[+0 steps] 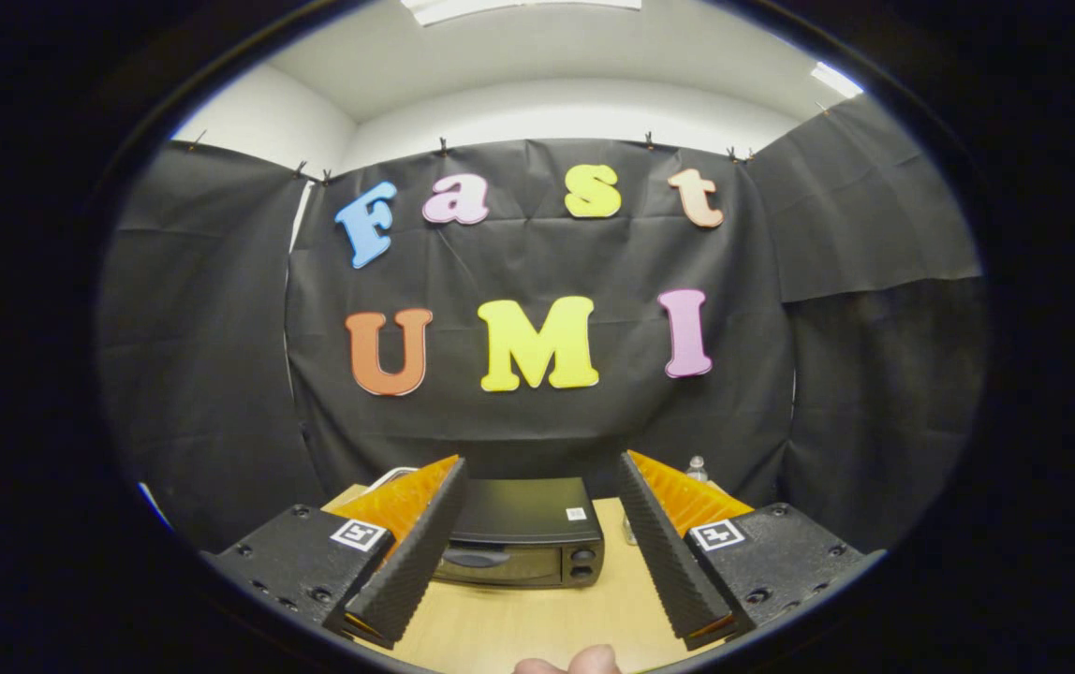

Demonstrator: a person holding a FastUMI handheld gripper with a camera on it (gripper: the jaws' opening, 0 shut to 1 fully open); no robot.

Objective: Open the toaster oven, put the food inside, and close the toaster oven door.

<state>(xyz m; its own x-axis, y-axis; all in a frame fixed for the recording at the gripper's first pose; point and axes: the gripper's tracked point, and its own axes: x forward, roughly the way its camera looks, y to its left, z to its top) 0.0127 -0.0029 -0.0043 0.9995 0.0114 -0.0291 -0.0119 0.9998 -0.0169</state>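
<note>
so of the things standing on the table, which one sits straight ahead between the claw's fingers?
The toaster oven, door closed, lies beyond the open claw; the small bottle stands off beside one finger.

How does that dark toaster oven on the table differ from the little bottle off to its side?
The toaster oven is a dark, wide, low box, door shut; the bottle is clear, narrow and upright. The oven sits beyond the open fingers of the hand-held gripper, seen between them; the bottle peeks out behind one finger, mostly hidden. Both are at the far end of the wooden table.
</note>
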